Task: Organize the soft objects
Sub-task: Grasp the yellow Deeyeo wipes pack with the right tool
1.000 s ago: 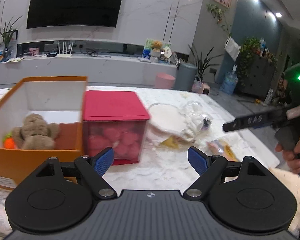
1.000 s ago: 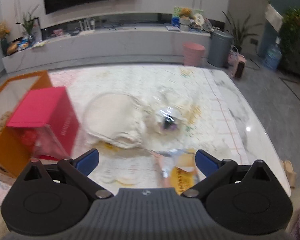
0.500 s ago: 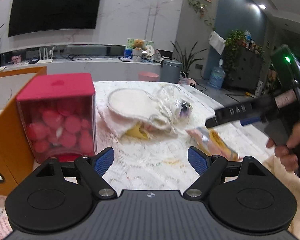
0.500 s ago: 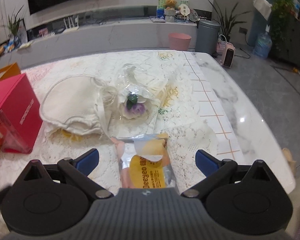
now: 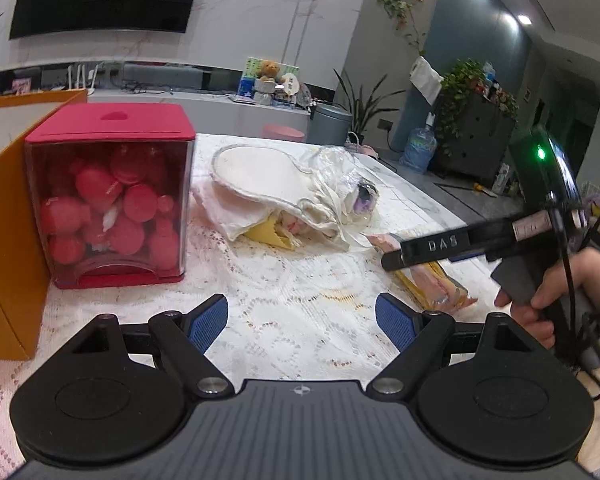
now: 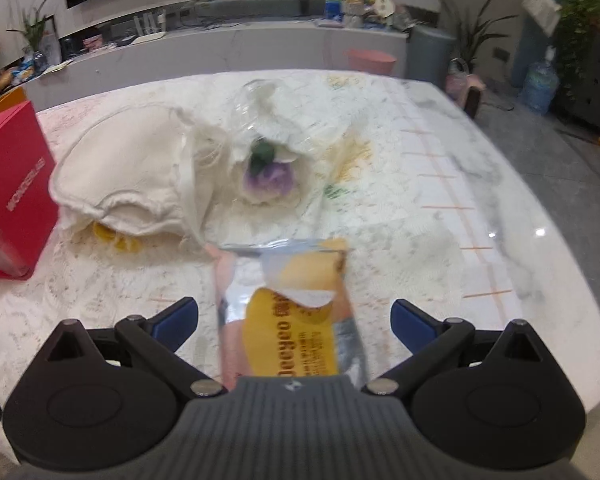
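Note:
A yellow-and-pink foil packet [image 6: 292, 312] lies on the lace tablecloth. My right gripper [image 6: 294, 318] hovers open just over it, one finger on each side and no contact visible. Beyond the packet lie a white drawstring cloth bag [image 6: 128, 168] and a purple soft toy in clear wrap [image 6: 268, 172]. My left gripper [image 5: 302, 322] is open and empty above bare tablecloth. The left wrist view shows the right gripper [image 5: 396, 254] side-on over the packet [image 5: 432, 280], with the bag [image 5: 260, 176] and the wrapped toy [image 5: 360, 200] behind.
A red-lidded clear box [image 5: 108, 196] full of red soft shapes stands at the left, against an orange cardboard box [image 5: 4, 220]. A hand [image 5: 560, 292] holds the right gripper. The table's marble edge [image 6: 520, 240] runs along the right. Bins and plants stand on the floor beyond.
The left view has swung right, off the orange box with its teddy. The right gripper has dropped lower and closer, so the packet now lies between its open fingers.

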A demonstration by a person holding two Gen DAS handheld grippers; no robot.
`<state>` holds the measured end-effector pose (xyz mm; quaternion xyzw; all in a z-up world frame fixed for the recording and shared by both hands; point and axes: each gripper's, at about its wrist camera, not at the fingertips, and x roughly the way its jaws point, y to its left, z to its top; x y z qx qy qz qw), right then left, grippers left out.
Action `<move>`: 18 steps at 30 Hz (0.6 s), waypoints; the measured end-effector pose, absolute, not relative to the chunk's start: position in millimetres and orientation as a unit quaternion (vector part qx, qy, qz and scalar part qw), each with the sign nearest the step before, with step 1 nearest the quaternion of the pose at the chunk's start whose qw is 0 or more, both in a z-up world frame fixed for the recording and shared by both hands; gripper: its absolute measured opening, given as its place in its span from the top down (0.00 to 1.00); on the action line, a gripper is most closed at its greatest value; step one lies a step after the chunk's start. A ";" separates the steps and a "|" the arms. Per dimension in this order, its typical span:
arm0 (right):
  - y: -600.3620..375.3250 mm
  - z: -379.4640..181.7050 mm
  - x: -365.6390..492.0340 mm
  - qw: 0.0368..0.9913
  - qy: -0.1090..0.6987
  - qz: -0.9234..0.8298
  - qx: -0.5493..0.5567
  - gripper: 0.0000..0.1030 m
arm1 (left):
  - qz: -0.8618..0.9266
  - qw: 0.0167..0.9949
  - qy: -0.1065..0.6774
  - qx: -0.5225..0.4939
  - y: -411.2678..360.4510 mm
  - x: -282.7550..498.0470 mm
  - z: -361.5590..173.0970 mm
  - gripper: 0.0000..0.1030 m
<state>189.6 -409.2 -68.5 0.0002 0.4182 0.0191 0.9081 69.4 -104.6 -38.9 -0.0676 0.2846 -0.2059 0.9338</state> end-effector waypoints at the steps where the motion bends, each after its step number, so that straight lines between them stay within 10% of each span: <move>1: -408.8 -69.5 189.2 0.908 0.418 0.023 0.000 0.03 | -0.204 0.933 0.286 -0.073 -101.7 69.2 -38.0 0.05; 18: -406.0 -81.1 184.0 0.907 0.419 0.015 -0.024 0.39 | -0.185 0.937 0.280 -0.096 -83.9 67.9 -22.8 0.05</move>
